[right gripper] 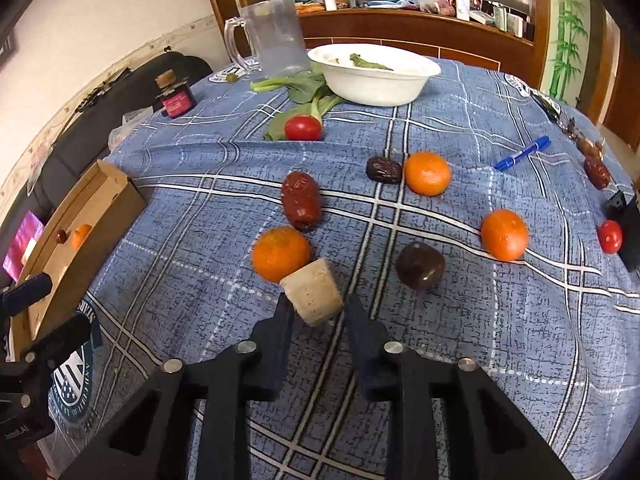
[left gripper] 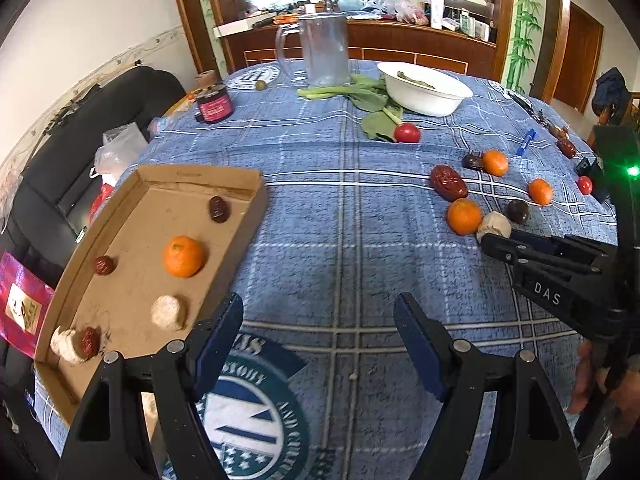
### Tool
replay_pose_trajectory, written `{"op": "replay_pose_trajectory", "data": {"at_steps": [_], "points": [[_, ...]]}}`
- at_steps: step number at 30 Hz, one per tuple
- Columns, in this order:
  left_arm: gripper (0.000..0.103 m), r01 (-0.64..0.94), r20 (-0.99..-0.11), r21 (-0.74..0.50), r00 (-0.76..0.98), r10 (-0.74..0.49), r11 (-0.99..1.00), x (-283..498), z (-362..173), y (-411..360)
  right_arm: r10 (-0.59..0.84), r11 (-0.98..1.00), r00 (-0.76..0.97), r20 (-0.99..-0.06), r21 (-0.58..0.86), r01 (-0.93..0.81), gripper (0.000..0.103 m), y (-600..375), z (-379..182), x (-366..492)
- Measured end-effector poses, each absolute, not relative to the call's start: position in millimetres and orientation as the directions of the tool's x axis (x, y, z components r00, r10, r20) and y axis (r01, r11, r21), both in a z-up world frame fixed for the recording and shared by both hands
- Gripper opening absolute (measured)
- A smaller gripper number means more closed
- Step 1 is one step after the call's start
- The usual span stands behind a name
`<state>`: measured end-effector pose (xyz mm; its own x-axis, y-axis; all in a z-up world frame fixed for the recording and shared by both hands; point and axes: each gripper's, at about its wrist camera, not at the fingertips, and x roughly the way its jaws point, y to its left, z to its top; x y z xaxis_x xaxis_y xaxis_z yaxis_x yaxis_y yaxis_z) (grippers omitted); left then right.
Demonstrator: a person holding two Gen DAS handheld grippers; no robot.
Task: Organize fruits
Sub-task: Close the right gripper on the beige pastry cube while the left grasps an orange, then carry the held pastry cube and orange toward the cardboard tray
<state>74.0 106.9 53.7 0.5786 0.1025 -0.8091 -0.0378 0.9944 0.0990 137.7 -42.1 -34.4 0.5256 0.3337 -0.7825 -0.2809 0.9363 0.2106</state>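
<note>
A cardboard tray (left gripper: 244, 184) at the left holds a tangerine (left gripper: 183, 256), several red dates and pale beige chunks. Loose on the blue plaid cloth lie three tangerines (right gripper: 281, 254), a big red date (right gripper: 301, 201), a dark date (right gripper: 384, 169) and a brown fruit (right gripper: 420, 266). My right gripper (right gripper: 316, 304) is shut on a pale beige chunk (right gripper: 312, 294) that touches the near tangerine; it shows in the left wrist view as the right gripper (left gripper: 488, 240) at the beige chunk (left gripper: 495, 225). My left gripper (left gripper: 318, 304) hangs open over bare cloth beside the tray's right wall.
A white bowl (right gripper: 376, 88), leafy greens (right gripper: 304, 88), a tomato (right gripper: 303, 128) and a clear jug (right gripper: 276, 42) stand at the back. A dark jar (left gripper: 214, 106) is back left, a blue pen (right gripper: 522, 154) and a small tomato (right gripper: 609, 237) at the right. A dark sofa lies left of the table.
</note>
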Motion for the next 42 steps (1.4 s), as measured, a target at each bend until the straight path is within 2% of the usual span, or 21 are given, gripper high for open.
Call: {"op": "replay_pose_trajectory", "data": {"at_steps": [6,11,19,20,21,23,25,36,42], "points": [[0.077,0.011,-0.832,0.067,0.553,0.050,0.998,102,42,80,0.353,0.934,0.549,-0.758,0.252,-0.253,0.027,-67,-27,128],[0.077,0.063,-0.829,0.024,0.559,-0.015,0.998,129,33,50,0.291,0.955,0.580,-0.761,0.197,-0.221,0.027,-94,-23,108],[0.076,0.079,-0.840,-0.002,0.540,-0.045,0.997,166,14,22,0.291,0.956,0.572,-0.767,0.257,-0.142,0.027,-132,-32,95],[0.074,0.084,-0.841,-0.001,0.538,-0.047,0.996,167,12,20,0.289,0.956,0.572,-0.767,0.257,-0.139,0.027,-134,-32,93],[0.060,0.088,-0.847,0.002,0.530,-0.045,0.996,169,8,18,0.288,0.957,0.573,-0.767,0.258,-0.134,0.027,-136,-32,92],[0.049,0.109,-0.838,0.006,0.544,-0.055,0.994,169,7,14,0.287,0.956,0.579,-0.763,0.263,-0.127,0.027,-140,-31,90],[0.029,0.140,-0.837,0.003,0.543,-0.075,0.990,168,9,10,0.279,0.959,0.589,-0.758,0.258,-0.122,0.027,-142,-29,88],[0.028,0.150,-0.846,-0.089,0.510,-0.154,0.985,116,24,39,0.218,0.975,0.646,-0.732,0.192,-0.112,0.027,-131,-8,60],[0.028,0.195,-0.811,-0.044,0.565,-0.149,0.980,64,46,54,0.183,0.983,0.669,-0.720,0.153,-0.105,0.027,-118,-3,31]]}}
